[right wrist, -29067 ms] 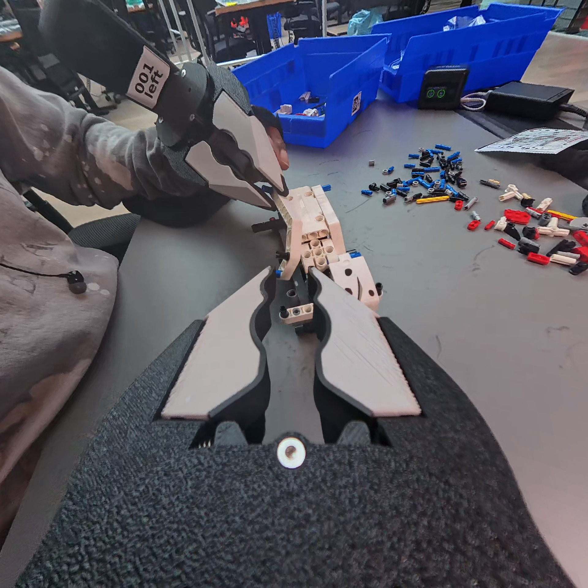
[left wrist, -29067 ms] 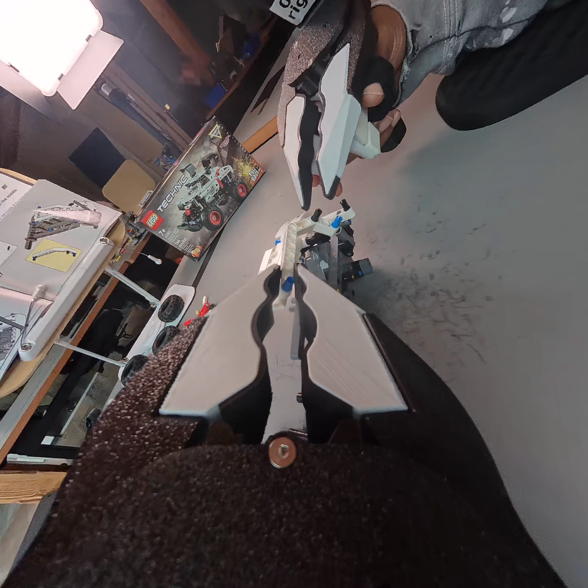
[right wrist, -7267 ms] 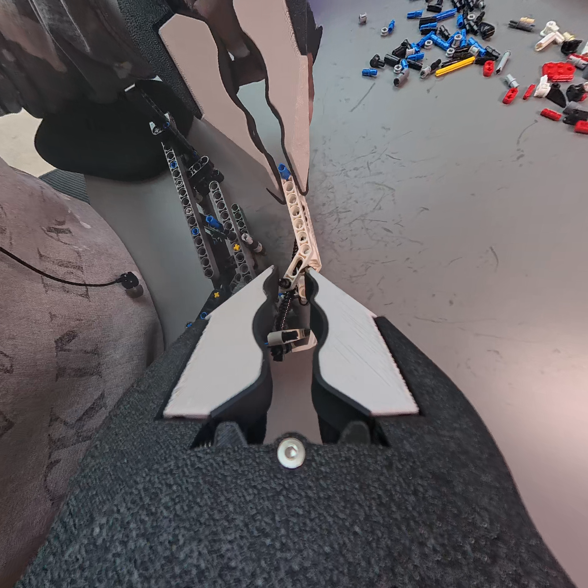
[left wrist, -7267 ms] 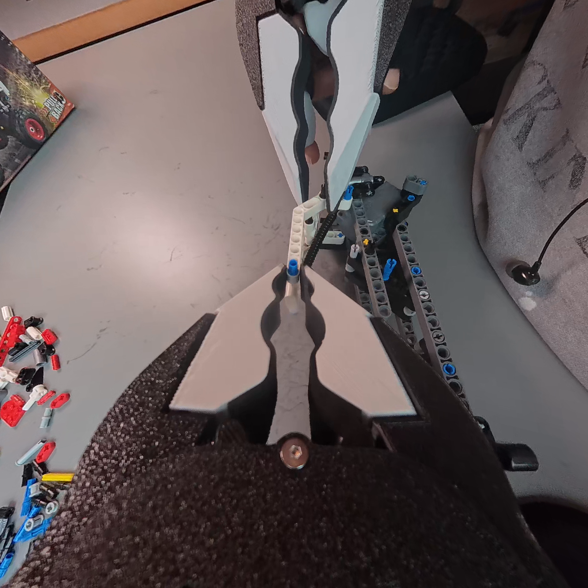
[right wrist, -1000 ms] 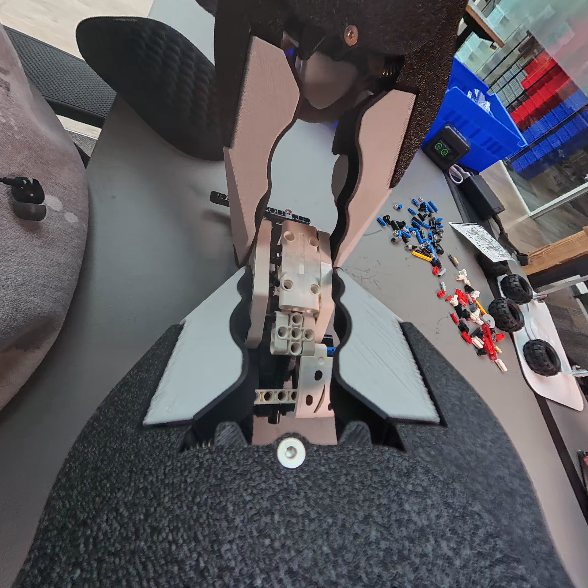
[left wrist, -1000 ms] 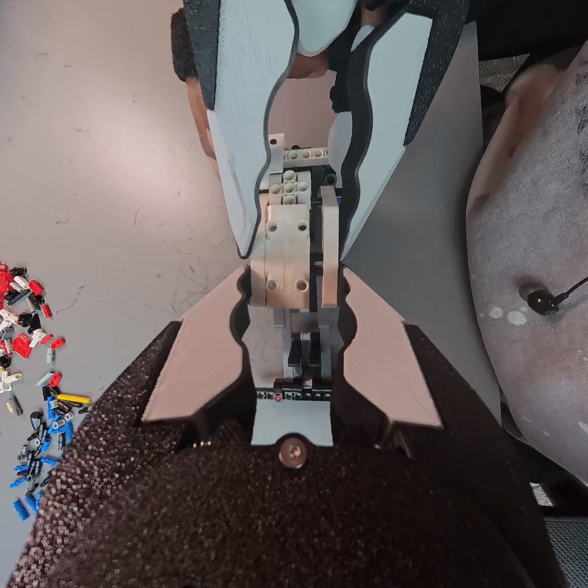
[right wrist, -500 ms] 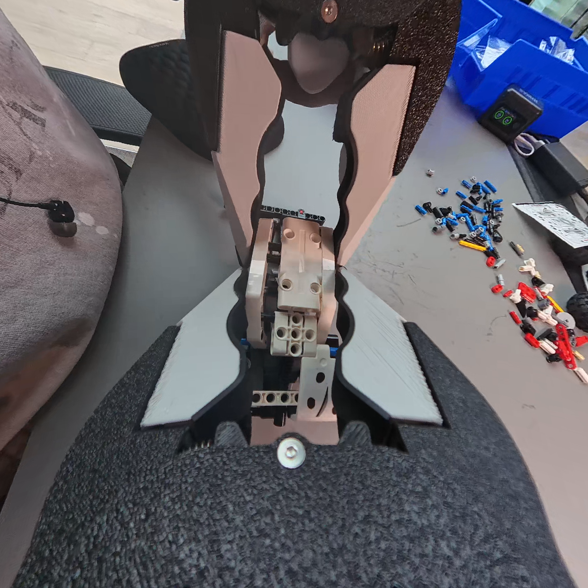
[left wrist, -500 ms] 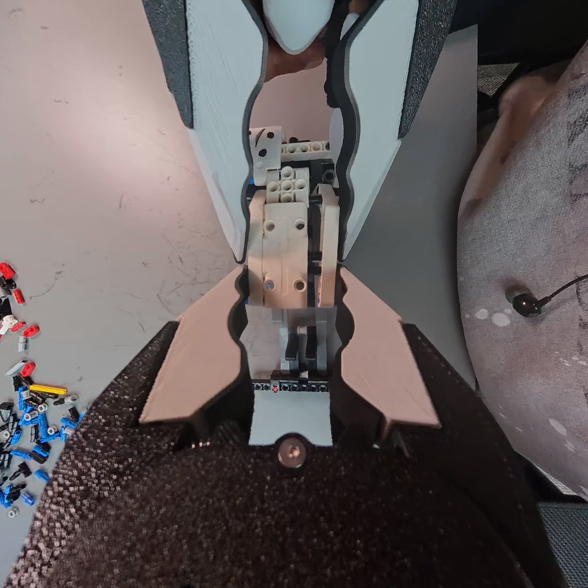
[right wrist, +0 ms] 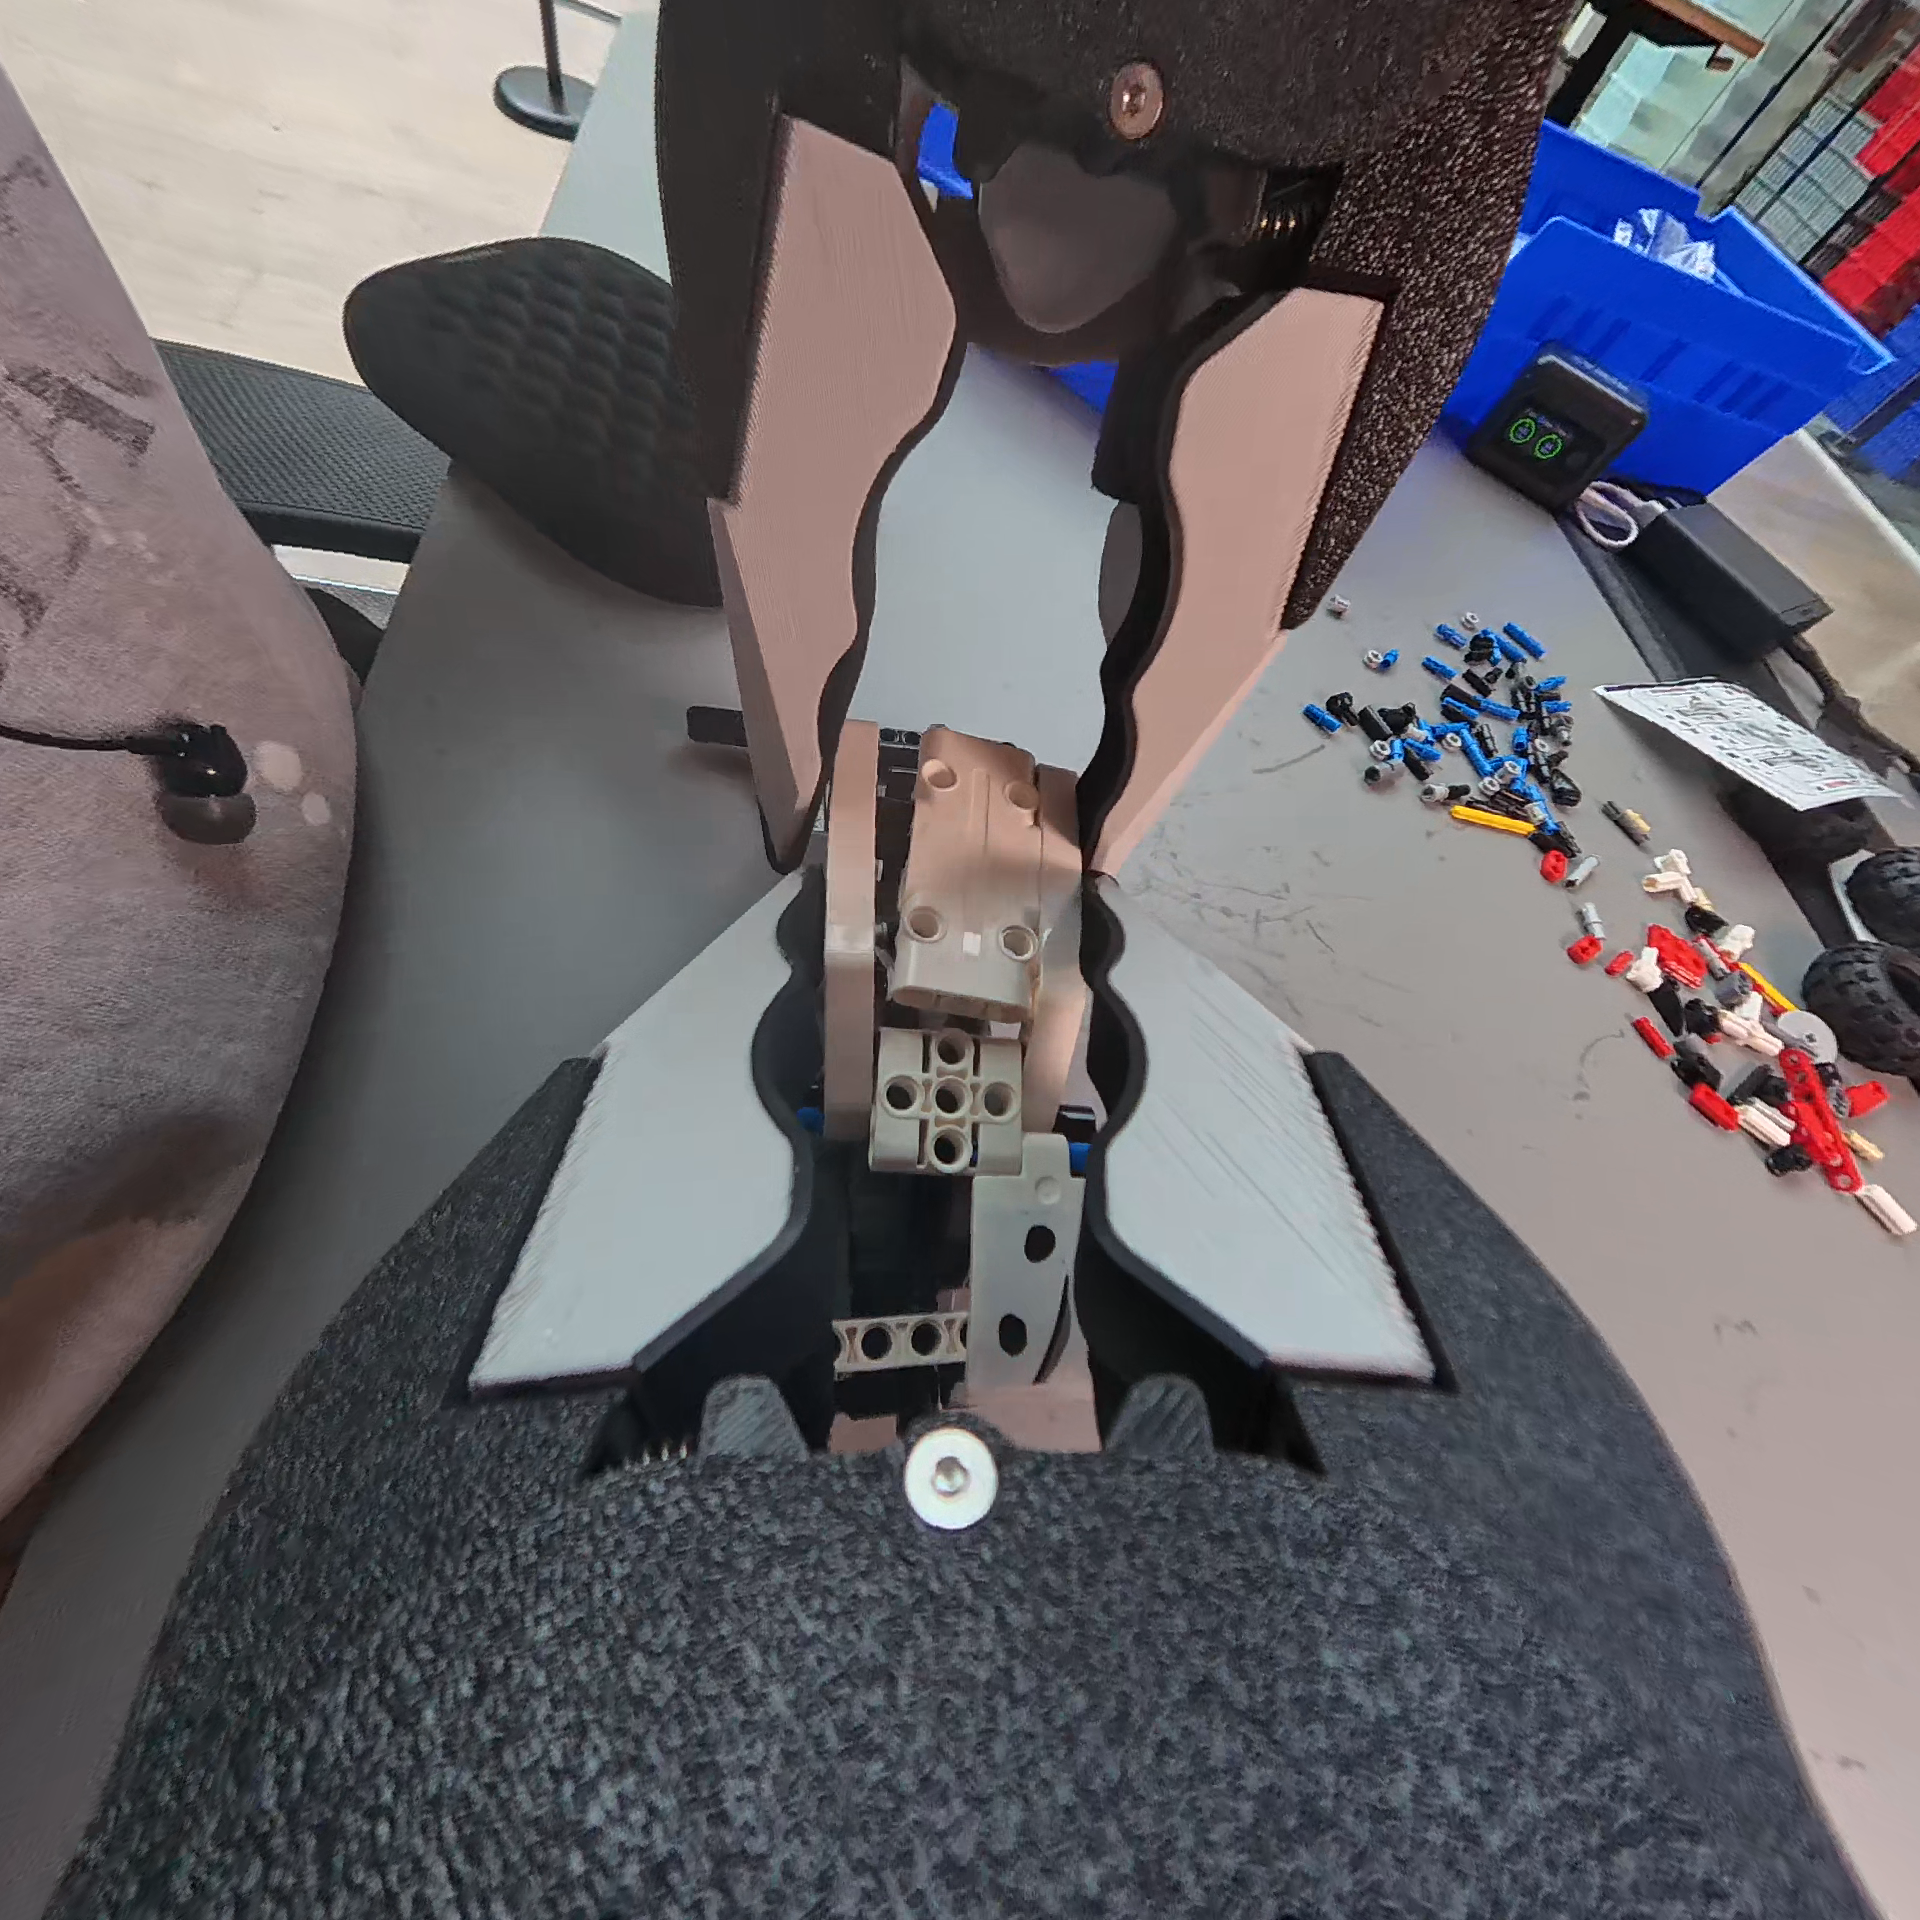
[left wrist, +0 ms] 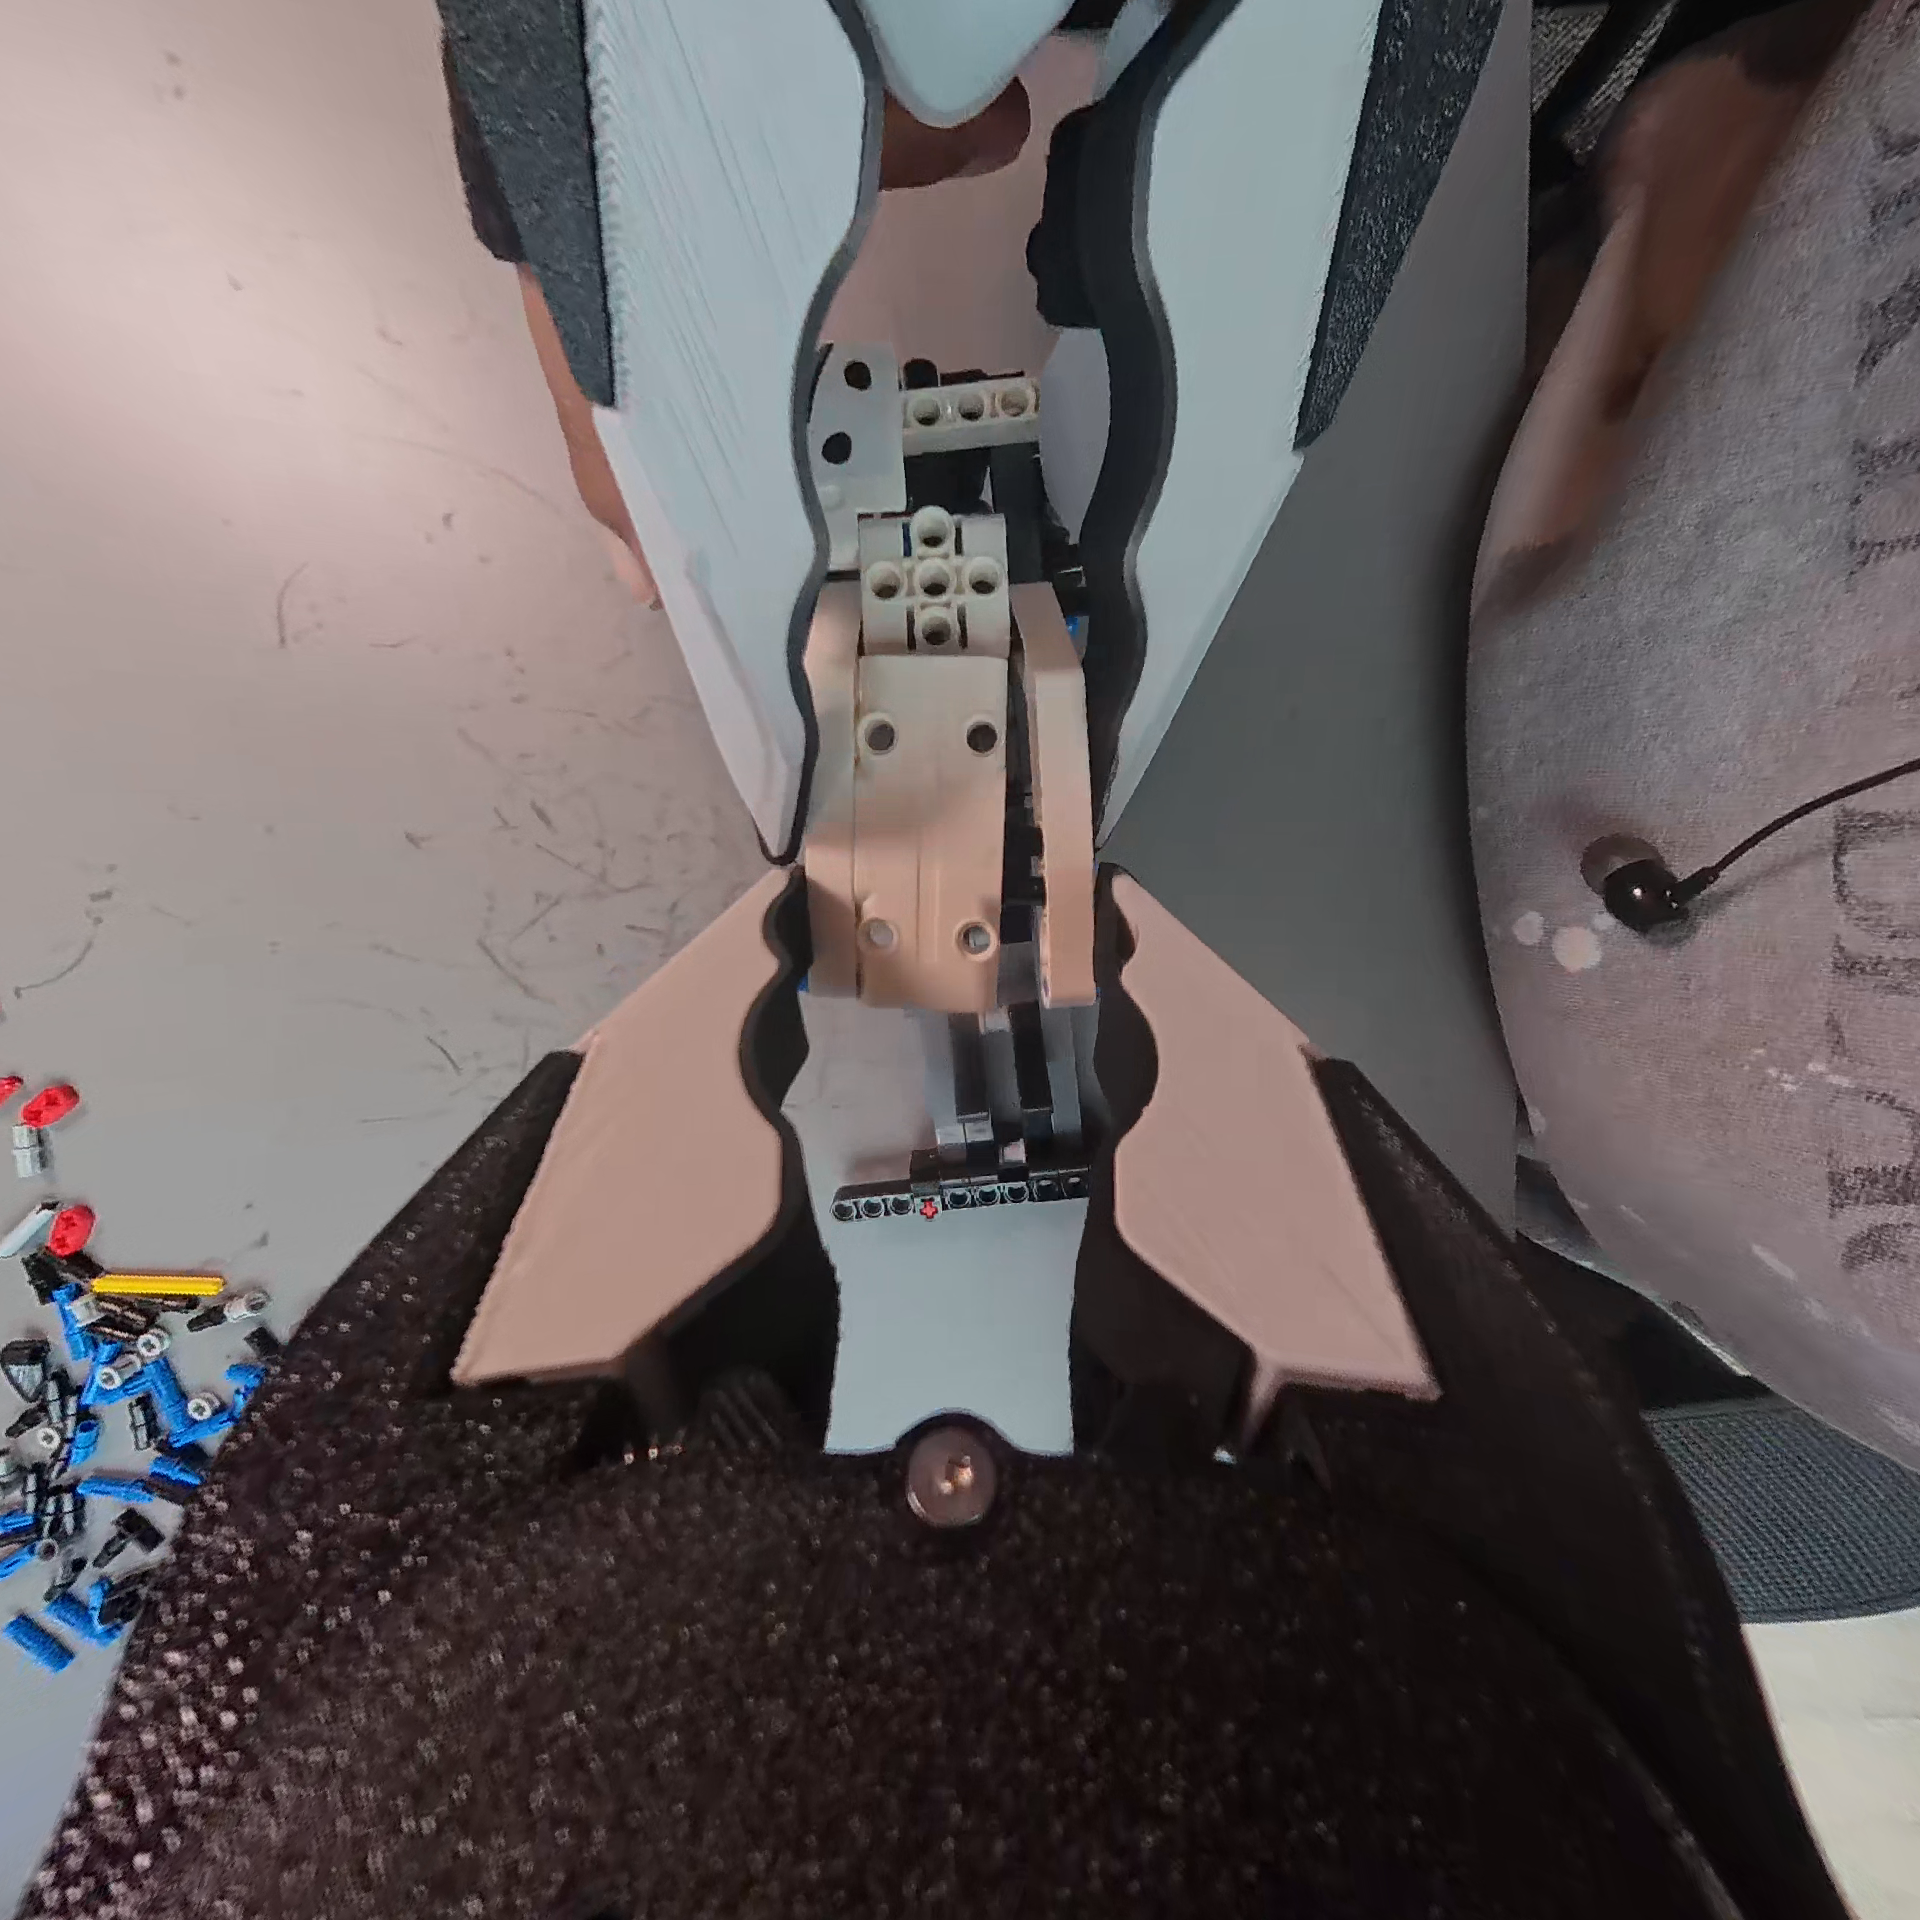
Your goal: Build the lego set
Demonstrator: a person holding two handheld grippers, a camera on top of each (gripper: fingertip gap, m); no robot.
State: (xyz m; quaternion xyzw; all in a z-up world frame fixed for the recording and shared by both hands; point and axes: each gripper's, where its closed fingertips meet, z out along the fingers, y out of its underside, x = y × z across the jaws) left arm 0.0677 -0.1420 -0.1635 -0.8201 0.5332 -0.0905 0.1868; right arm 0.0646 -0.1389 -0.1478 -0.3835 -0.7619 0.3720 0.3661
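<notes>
The Lego model (left wrist: 925, 831) is a narrow body of white panels over black and grey beams, and it also shows in the right wrist view (right wrist: 966, 914). It is held above the grey table (left wrist: 260, 623) between both grippers, which face each other tip to tip. My left gripper (left wrist: 951, 894) is shut on one end, its fingers pressing the white side panels. My right gripper (right wrist: 945, 883) is shut on the other end. Each gripper shows from above in the other's view: the right (left wrist: 940, 842), the left (right wrist: 940, 862). The model's underside is hidden.
Loose blue and black pins (right wrist: 1475, 727) and red and white parts (right wrist: 1745, 1018) lie on the table at the right, with black tyres (right wrist: 1870, 997), a paper leaflet (right wrist: 1745, 738), blue bins (right wrist: 1662, 312) and a small black device (right wrist: 1553, 436). A person's grey sweatshirt (right wrist: 104, 727) is close on the left. Only a small space, under 4 cm, lies between the two pairs of fingers.
Both grippers have kept hold of the model over the last second. The pair has tilted and shifted a little, so the loose parts slide in both views.
</notes>
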